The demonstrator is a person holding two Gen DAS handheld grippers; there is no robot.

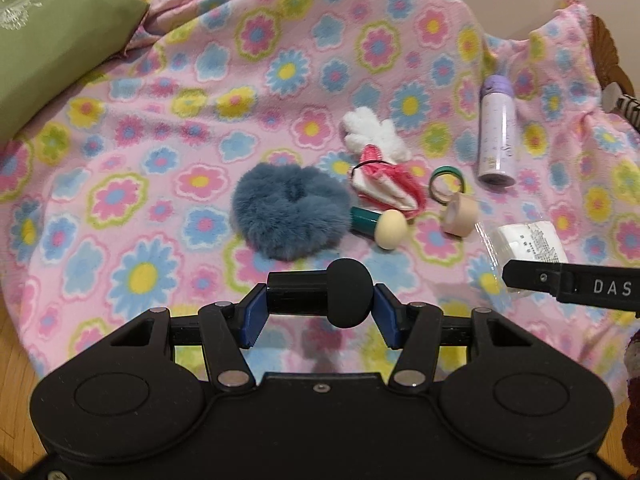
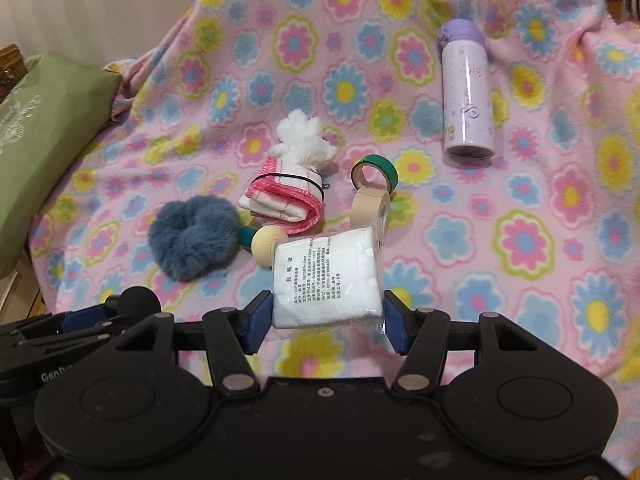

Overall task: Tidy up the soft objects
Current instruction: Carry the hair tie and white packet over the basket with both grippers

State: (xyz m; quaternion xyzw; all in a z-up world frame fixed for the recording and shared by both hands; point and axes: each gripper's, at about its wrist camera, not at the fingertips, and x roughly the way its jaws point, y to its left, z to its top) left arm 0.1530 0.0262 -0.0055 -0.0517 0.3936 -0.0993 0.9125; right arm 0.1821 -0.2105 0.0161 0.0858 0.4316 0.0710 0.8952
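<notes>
My left gripper (image 1: 320, 304) is shut on a black mushroom-shaped sponge (image 1: 348, 292), held crosswise just above the flowered pink blanket (image 1: 160, 128). My right gripper (image 2: 328, 320) is shut on a white packet in clear wrap (image 2: 326, 276), its blue pads pressing both sides. Beyond them on the blanket lie a blue furry scrunchie (image 1: 290, 214), a white fluffy piece (image 1: 372, 132) and a pink-and-white folded cloth (image 1: 386, 186) bound by a black band. The right finger (image 1: 568, 286) shows at the left wrist view's right edge.
A green-handled cream sponge (image 1: 380, 226), a green tape roll (image 1: 446, 182) and a beige tape roll (image 1: 460, 214) lie by the cloth. A purple bottle (image 1: 496, 132) lies at the right, a green cushion (image 1: 52, 52) at the far left. Wicker (image 1: 608, 52) shows behind.
</notes>
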